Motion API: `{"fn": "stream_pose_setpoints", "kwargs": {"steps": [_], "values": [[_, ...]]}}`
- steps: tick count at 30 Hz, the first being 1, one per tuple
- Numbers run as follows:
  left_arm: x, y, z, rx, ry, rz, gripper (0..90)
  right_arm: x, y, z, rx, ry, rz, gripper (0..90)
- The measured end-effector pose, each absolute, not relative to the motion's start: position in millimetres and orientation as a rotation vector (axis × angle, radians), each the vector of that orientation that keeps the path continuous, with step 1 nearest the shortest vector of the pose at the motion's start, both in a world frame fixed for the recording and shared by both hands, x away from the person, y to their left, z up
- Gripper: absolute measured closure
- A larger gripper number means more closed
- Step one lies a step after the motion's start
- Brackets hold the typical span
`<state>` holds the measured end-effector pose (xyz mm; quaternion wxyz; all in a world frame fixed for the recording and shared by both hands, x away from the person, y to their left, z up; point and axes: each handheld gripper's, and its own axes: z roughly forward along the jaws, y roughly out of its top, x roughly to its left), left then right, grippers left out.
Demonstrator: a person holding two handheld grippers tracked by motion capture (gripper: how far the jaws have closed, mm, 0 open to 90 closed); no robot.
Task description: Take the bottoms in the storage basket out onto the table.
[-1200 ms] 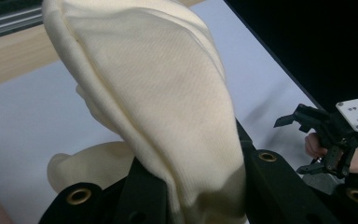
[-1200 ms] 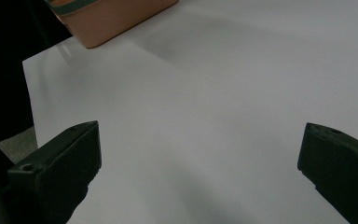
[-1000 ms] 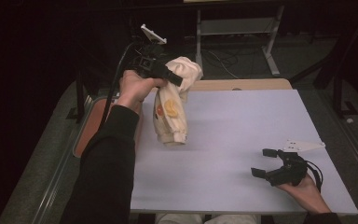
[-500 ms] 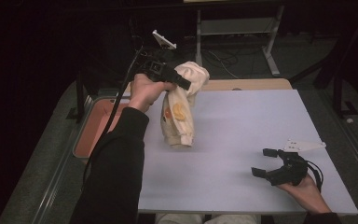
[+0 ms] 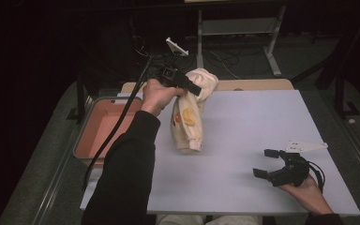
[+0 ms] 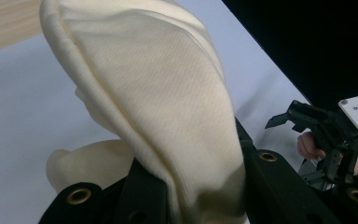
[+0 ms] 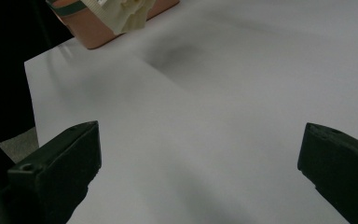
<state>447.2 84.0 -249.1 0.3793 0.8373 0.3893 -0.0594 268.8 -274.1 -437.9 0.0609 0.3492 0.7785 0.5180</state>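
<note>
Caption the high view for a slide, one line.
Left claw lifts a cream garment above the white table beside a pink bin; right claw rests open.

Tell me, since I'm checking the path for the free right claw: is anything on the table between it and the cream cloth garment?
Nothing visible. The open right claw rests near the white table's front right corner, and only bare tabletop lies between it and the cream cloth garment, which hangs from the left claw shut on its top.
</note>
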Motion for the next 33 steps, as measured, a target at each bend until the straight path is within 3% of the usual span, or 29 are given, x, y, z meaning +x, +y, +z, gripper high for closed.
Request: {"fn": "stream_pose_setpoints", "kwargs": {"steps": [33], "values": [[451,38,-315,2.246,0.966,-0.187,74.8,269,-274,-438,1.047,2.361,1.570,0.0]]}}
